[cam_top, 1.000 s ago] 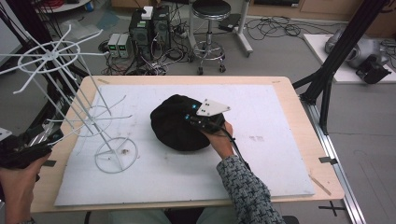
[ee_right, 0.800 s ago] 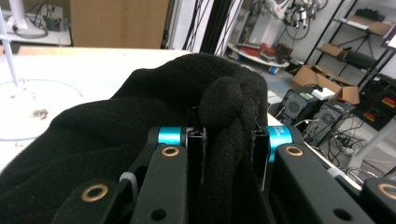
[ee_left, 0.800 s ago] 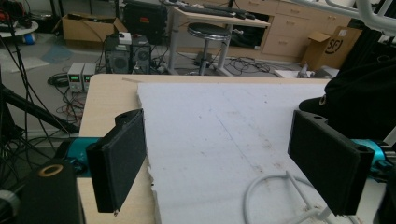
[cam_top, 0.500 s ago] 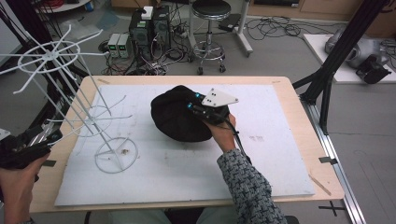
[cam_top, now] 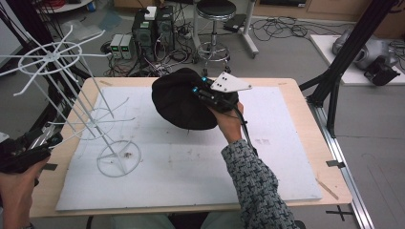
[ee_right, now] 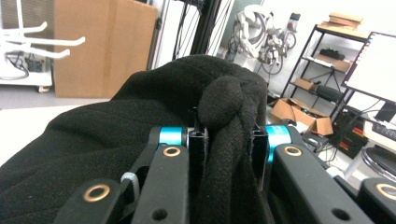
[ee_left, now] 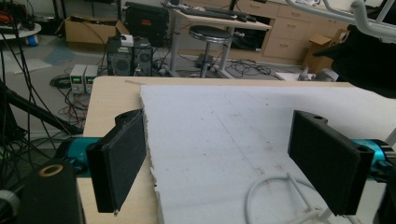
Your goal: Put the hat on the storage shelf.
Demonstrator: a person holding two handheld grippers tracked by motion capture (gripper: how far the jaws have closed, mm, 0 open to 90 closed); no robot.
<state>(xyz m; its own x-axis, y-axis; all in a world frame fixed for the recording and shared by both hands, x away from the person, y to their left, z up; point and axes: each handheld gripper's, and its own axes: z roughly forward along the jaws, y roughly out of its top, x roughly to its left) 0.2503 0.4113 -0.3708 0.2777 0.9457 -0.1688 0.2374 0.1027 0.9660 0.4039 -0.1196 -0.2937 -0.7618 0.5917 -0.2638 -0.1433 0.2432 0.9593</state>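
Observation:
A black knit hat (cam_top: 179,100) hangs lifted above the white foam mat (cam_top: 191,157), bunched between the jaws of my right gripper (cam_top: 203,93). In the right gripper view the black knit hat (ee_right: 140,121) is pinched in the right gripper (ee_right: 227,140), a fold bulging above the jaws. A white wire display rack (cam_top: 71,95) stands at the mat's left, its ring base (cam_top: 118,158) on the mat. My left gripper (cam_top: 36,143) is at the table's left edge; in the left gripper view the left gripper (ee_left: 224,161) stands open over the mat edge, nothing between its pads.
The wooden table (cam_top: 305,114) ends close on every side of the mat. Behind it on the floor are a stool (cam_top: 216,19), power supplies (cam_top: 123,45) and cables. A black frame post (cam_top: 344,57) rises at the right. The rack's ring (ee_left: 275,196) lies just ahead of the left jaws.
My right gripper has carried the hat up and toward the far side of the table, lifting it off the mat. The left gripper has barely moved.

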